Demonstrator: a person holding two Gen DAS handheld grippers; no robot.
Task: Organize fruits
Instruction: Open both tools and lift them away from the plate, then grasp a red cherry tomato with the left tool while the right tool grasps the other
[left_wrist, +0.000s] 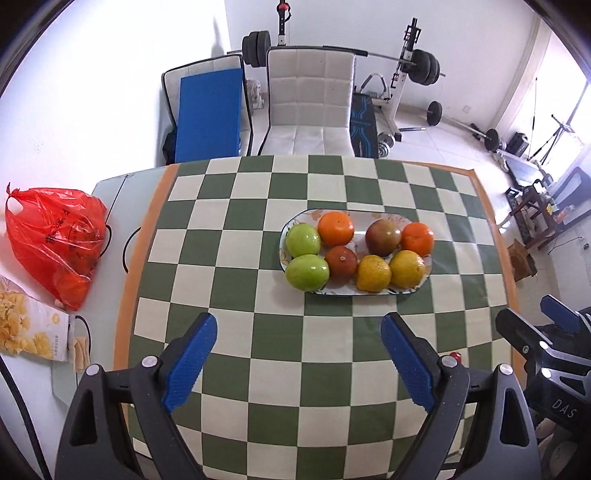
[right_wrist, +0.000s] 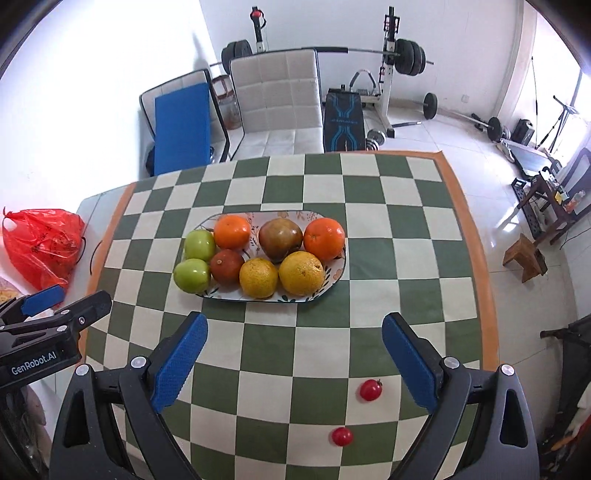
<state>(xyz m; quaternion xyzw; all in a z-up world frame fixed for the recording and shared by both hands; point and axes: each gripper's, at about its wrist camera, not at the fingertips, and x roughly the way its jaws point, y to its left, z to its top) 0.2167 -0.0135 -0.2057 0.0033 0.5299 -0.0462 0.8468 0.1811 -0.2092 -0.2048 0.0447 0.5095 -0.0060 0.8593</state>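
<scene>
An oval patterned plate (left_wrist: 424, 284) (right_wrist: 334, 275) on the green-and-white checked cloth holds several fruits: two green apples (left_wrist: 306, 271) (right_wrist: 192, 274), two oranges (left_wrist: 336, 229) (right_wrist: 324, 239), two yellow citrus (left_wrist: 406, 268) (right_wrist: 301, 273), a dark red fruit (left_wrist: 342, 263) (right_wrist: 226, 266) and a brownish one (left_wrist: 383, 237) (right_wrist: 280, 238). Two small red cherry tomatoes (right_wrist: 370, 390) (right_wrist: 342, 436) lie on the cloth between my right gripper's fingers. My left gripper (left_wrist: 299, 360) is open and empty, short of the plate. My right gripper (right_wrist: 295, 360) is open and empty, also short of the plate.
A red plastic bag (left_wrist: 55, 243) (right_wrist: 42, 243) and a snack box (left_wrist: 26, 328) lie at the table's left end. A white chair (left_wrist: 308, 99) (right_wrist: 277, 99) stands behind the table. Gym equipment (left_wrist: 406, 74) fills the far room. A wooden stool (right_wrist: 524, 258) stands on the right.
</scene>
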